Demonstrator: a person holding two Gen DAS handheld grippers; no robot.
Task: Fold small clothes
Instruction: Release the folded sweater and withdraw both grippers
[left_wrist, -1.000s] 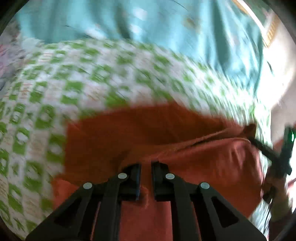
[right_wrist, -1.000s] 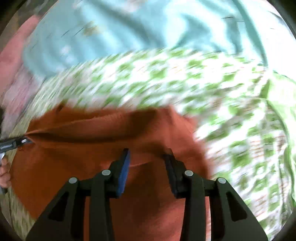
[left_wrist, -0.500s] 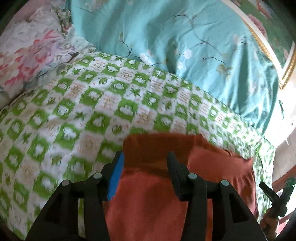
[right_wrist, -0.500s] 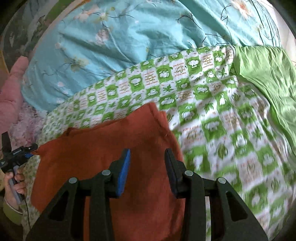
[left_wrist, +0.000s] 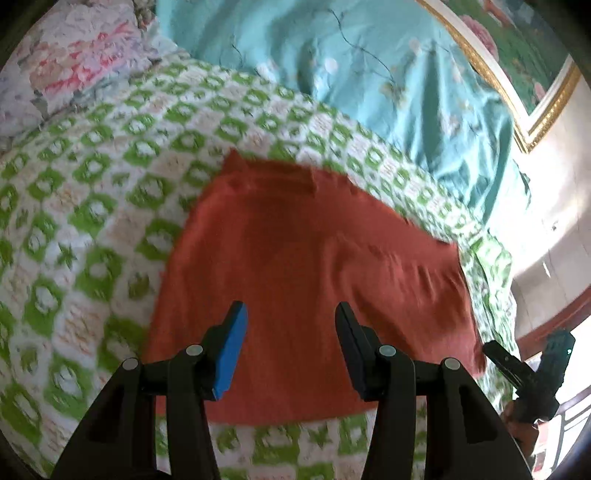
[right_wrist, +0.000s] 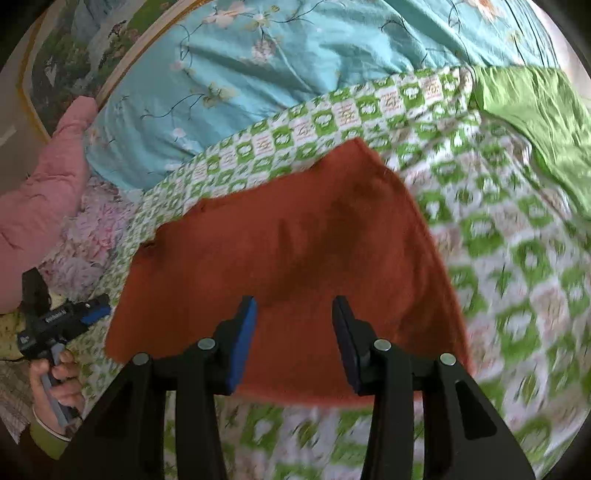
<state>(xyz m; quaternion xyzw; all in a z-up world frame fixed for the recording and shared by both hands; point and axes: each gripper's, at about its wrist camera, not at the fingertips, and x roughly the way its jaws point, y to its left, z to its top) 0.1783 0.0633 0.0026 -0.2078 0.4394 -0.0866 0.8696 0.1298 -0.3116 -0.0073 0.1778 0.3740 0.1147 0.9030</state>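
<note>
- Rust-orange knit garment (left_wrist: 310, 280) (right_wrist: 295, 258): flat, folded, on green-and-white checked bedspread (left_wrist: 92, 192) (right_wrist: 517, 258).
- Left gripper (left_wrist: 290, 347): jaws apart, empty, above garment's near edge.
- Right gripper (right_wrist: 293, 341): jaws apart, empty, likewise above garment.
- Turquoise floral quilt (left_wrist: 369, 74) (right_wrist: 277, 55): beyond bedspread.

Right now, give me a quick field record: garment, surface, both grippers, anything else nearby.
garment: rust-orange cloth, lying flat, folded into a rough rectangle
surface: green-and-white checked bedspread
left gripper: jaws open, above the cloth's near edge, holding nothing
right gripper: jaws open, above the cloth's near edge, holding nothing
behind: teal floral duvet
right side: plain green fabric on the bedspread
left side: pink floral pillow
</note>
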